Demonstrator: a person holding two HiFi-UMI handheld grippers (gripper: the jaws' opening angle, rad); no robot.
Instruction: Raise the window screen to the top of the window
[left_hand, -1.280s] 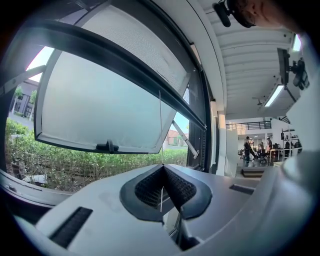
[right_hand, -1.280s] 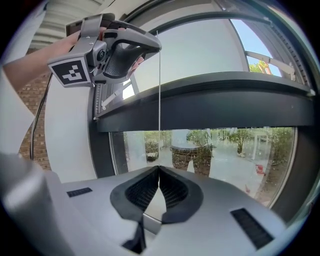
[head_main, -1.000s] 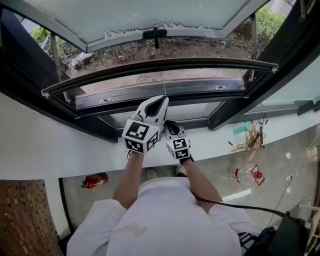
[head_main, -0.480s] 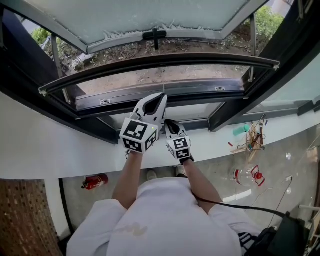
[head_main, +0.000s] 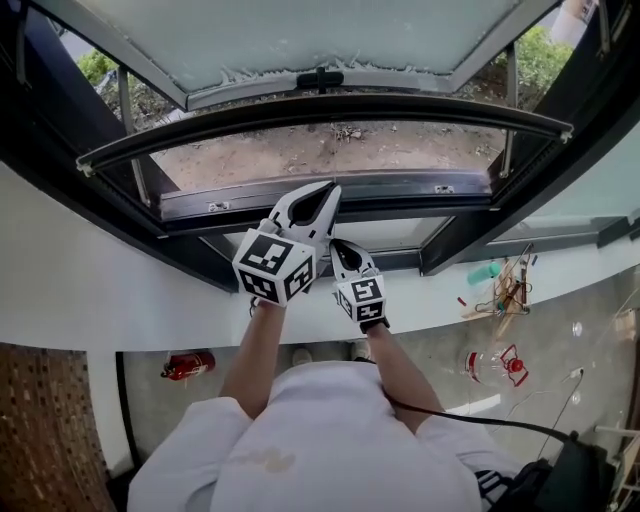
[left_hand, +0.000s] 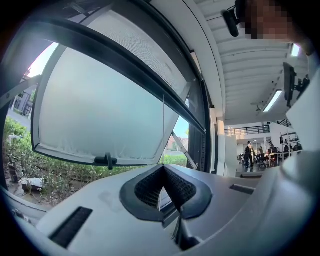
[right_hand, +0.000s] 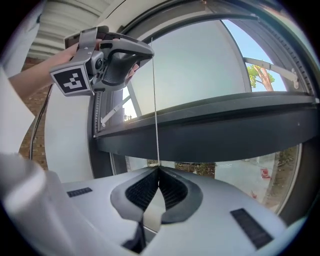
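Evidently the raising is under way: across the open window (head_main: 400, 205), the window screen's dark bottom bar (head_main: 330, 103) hangs partway up. Beneath it the left claw (left_hand: 163, 167) and right claw (right_hand: 159, 169) are each pinched shut on the thin pull cord (right_hand: 154, 100). Next, I judge, ease that cord upward until the bar tops out.

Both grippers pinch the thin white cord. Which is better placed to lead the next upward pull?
Probably left. The left gripper is shut on the thin white cord higher up, above the right gripper, which pinches it lower down.
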